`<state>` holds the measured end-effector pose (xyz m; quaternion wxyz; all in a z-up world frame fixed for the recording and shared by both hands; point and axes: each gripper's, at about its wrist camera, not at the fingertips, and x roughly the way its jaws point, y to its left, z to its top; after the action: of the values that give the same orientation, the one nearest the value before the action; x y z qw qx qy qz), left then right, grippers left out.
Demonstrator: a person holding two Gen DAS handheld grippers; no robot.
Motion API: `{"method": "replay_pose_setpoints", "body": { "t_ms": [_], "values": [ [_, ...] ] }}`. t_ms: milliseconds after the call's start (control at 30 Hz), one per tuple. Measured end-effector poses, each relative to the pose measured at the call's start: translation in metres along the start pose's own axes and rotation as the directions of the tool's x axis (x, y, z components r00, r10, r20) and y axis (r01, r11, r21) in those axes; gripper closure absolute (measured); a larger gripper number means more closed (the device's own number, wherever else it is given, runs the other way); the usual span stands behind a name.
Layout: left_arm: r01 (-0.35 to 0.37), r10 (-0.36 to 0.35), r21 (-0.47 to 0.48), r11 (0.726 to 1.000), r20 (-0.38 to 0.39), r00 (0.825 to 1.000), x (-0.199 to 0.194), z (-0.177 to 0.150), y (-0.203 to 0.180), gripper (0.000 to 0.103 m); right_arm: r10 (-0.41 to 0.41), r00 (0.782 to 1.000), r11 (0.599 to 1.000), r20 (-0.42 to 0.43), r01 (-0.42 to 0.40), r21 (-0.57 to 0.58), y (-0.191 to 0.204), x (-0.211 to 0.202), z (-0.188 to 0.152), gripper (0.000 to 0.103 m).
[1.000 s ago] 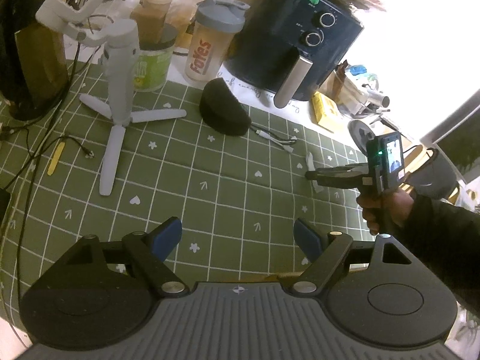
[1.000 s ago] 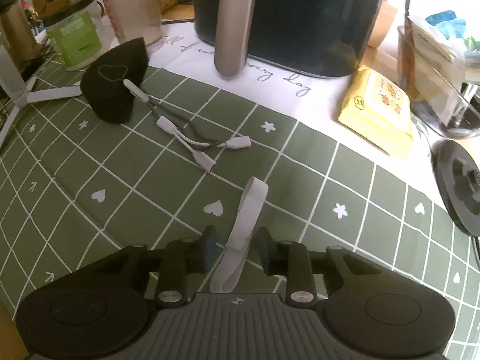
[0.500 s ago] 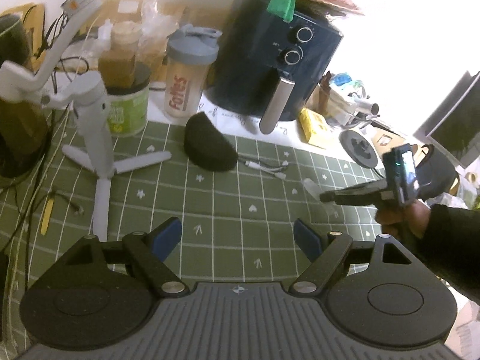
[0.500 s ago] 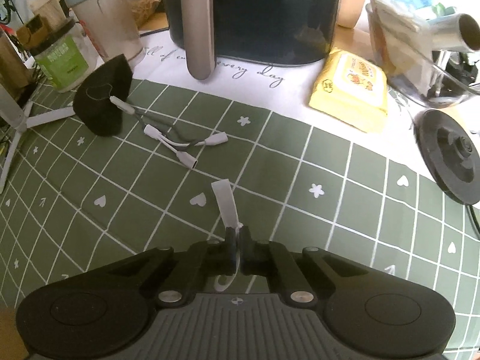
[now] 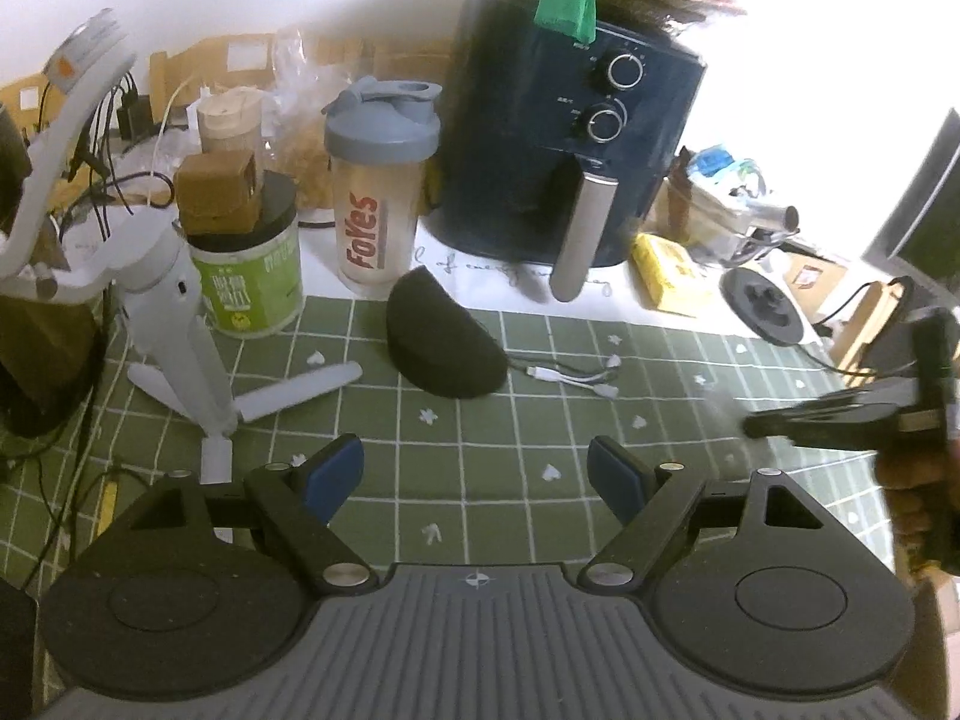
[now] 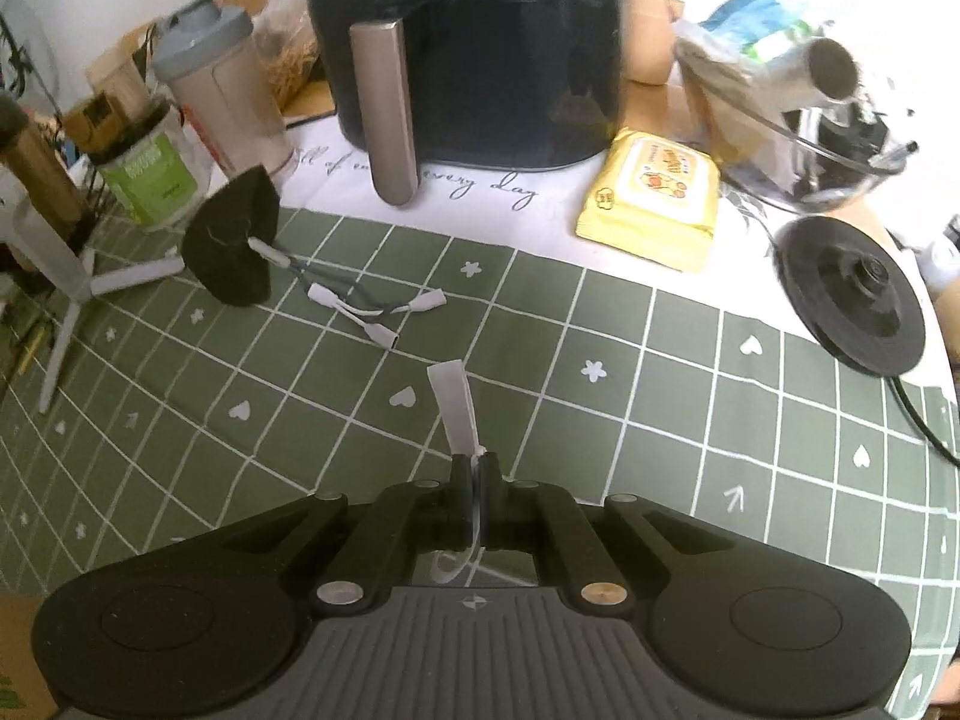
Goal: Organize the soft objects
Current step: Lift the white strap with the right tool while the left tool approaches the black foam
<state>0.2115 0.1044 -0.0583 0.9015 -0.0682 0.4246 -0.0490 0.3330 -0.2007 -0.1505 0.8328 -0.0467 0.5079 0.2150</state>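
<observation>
Held clear of the green checked tablecloth (image 6: pixel 660 372), near its front edge: a white elastic strap (image 6: pixel 457 411), pinched low on its length by the right gripper (image 6: pixel 477 468). Long axis running away from the gripper toward the far edge, free end leaning slightly left and pointing roughly at the white adapter cable (image 6: pixel 366 312); a thin curl of the same strap showing behind the fingers. Right gripper fully closed on the strap after just closing, pads pressed flat against it. Left gripper (image 5: pixel 477 471) spread wide, blue pads well apart, nothing between them, nothing touched, poised above the cloth's front middle. Toward the far edge, a black sponge-like half-round pad (image 5: pixel 441 348) lying flat, just beside the cable. Beyond the cloth's far edge, a dark air fryer (image 5: pixel 570 138) and a shaker bottle (image 5: pixel 378 180). At the left side, a white tripod stand (image 5: pixel 180 324).
</observation>
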Motion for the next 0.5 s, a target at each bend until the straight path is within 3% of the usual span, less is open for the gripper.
{"method": "replay_pose_setpoints", "body": {
  "t_ms": [267,500],
  "values": [
    [-0.042,0.041,0.026,0.999,0.016,0.999,0.029,0.012,0.0,0.021,0.018,0.999,0.999,0.035,-0.019,0.046,-0.004,-0.035,-0.013,0.099],
    [-0.038,0.036,0.091,0.995,0.021,0.999,0.061,0.016,-0.006,0.021,0.014,0.998,0.997,0.056,-0.018,0.074,-0.004,-0.058,-0.027,0.099]
  ]
}}
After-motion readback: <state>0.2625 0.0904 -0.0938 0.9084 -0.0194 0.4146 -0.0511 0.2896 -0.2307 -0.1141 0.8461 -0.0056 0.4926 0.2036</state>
